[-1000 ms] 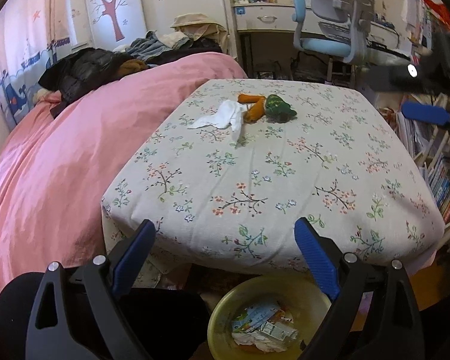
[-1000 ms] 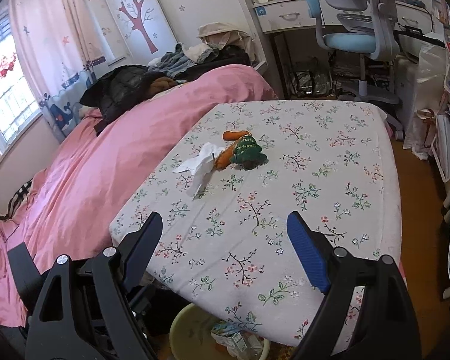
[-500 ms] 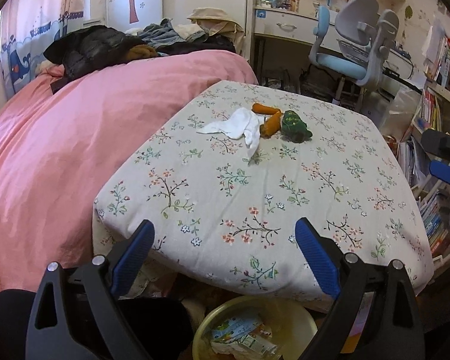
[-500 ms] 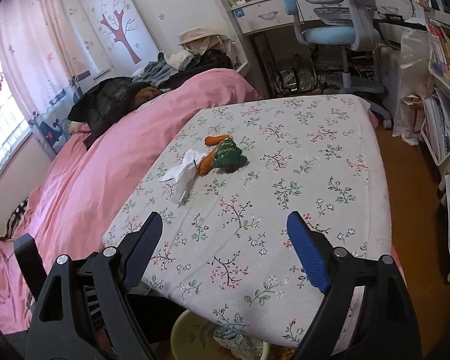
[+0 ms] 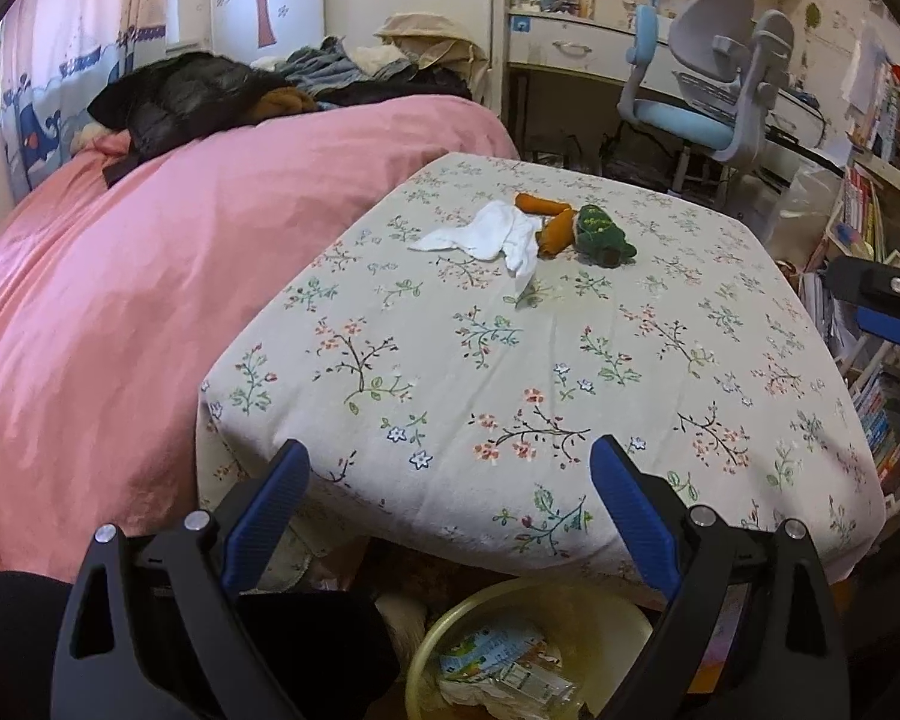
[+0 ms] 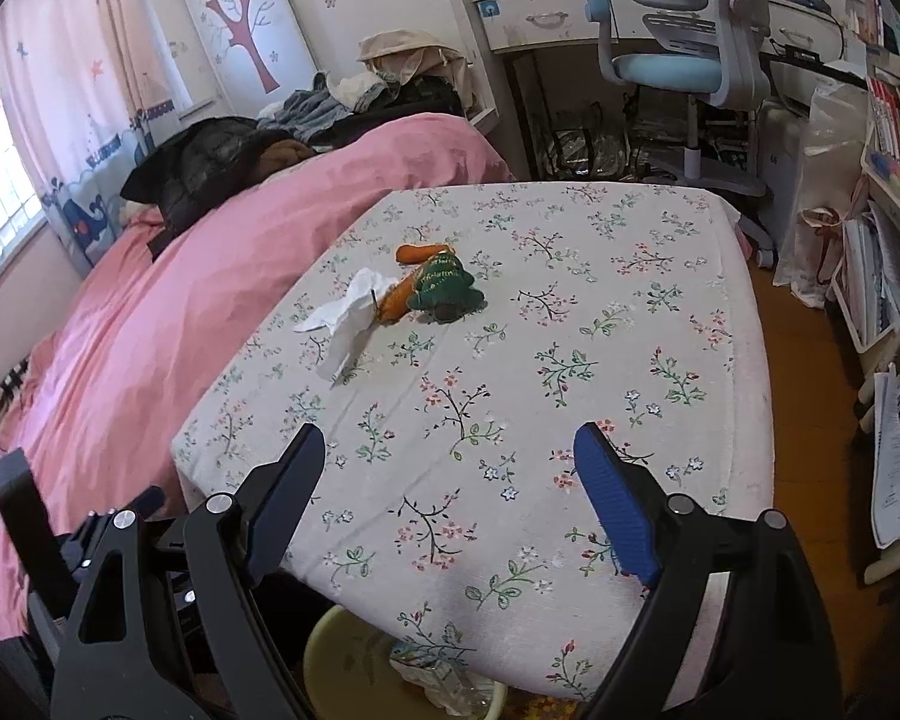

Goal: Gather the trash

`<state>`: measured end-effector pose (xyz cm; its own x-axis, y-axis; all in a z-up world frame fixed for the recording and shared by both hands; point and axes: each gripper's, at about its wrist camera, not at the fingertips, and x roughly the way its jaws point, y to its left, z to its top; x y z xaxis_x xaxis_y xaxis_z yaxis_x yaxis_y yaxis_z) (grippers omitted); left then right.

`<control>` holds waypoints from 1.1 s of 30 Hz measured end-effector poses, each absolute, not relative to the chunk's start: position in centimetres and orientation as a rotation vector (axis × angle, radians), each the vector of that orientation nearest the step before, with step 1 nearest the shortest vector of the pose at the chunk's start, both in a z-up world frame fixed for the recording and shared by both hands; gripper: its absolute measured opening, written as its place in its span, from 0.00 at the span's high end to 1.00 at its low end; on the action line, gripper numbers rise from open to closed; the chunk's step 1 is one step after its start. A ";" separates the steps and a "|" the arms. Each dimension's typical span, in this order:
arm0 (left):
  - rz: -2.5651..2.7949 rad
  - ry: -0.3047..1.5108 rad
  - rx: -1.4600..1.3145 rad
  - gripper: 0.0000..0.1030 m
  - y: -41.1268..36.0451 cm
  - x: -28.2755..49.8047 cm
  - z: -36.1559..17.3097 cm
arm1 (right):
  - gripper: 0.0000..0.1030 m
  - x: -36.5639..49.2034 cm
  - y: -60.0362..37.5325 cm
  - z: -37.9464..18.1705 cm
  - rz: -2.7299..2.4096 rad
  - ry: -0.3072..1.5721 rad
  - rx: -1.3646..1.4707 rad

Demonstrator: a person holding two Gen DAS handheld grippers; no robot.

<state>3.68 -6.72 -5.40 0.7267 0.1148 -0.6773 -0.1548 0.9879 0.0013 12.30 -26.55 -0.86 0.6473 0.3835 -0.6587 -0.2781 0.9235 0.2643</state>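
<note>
Hovering wide open and empty at the bottom of the left wrist view, left gripper [image 5: 449,483], white tissue [image 5: 493,235] upper centre on floral tabletop [image 5: 510,372], long axis left-to-right, touching orange toy [image 5: 557,232], yellow bin [image 5: 510,648] below; right wrist view, right gripper [image 6: 450,468] spread wide, empty, tissue [image 6: 348,319] centre-left, lying diagonally toward lower left.

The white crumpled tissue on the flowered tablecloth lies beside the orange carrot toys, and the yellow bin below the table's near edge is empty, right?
Not quite. The yellow bin is not empty: the left wrist view shows wrappers and paper in it. The rest holds: the white crumpled tissue lies on the flowered tablecloth beside the orange carrot toys.
</note>
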 end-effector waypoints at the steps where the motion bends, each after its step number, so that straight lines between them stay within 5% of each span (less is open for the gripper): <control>1: 0.144 0.737 -0.050 0.12 -6.7 3.5 -5.4 | 0.21 12.3 -26.4 -0.9 0.375 0.781 0.138; 33: 0.122 0.754 -0.023 0.12 -5.3 3.2 -5.7 | 0.21 14.1 -22.8 -2.3 0.354 0.796 0.041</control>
<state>3.18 -5.29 -5.66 0.7219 0.1027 -0.6843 -0.1191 0.9926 0.0233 14.08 -22.82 -2.29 0.6437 0.3263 -0.6922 -0.2958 0.9403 0.1682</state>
